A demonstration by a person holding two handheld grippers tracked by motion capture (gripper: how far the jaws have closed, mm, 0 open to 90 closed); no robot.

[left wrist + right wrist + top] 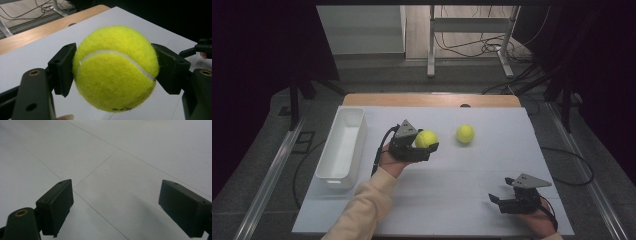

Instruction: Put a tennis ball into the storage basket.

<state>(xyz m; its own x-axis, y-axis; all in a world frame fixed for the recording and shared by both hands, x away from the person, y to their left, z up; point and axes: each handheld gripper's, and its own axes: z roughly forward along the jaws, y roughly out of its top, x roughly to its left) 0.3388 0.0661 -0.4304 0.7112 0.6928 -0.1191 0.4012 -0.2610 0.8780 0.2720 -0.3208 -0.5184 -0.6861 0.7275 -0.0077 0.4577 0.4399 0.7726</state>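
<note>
While the left gripper (424,145) stands clamped on a fuzzy yellow-green tennis ball (426,139), the step in hand reads as the carry: ball off the sheet, held above the middle of the white-covered table (462,200). In the left gripper view the two black pads press the felt on either side, white seam running across the face of the ball, grip square and centred.

Likely destination: the long white rectangular plastic bin (343,145) at the left edge of the sheet, well apart from the held ball. No ball is visible in the part of the bin seen from above. The next move, by this reading, calls for a swing leftward over the bin's rim, then a release once the ball is inside the walls; letting go early would send it rolling across the table.

The right gripper (499,201) rests near the bottom right corner, jaws apart, nothing between them, bare white sheet ahead of them in its own view.

Count:
- tennis balls: two, one held, a second loose yellow-green tennis ball (465,133) lying just right of the held one
- bins: one
- grippers: two
</note>
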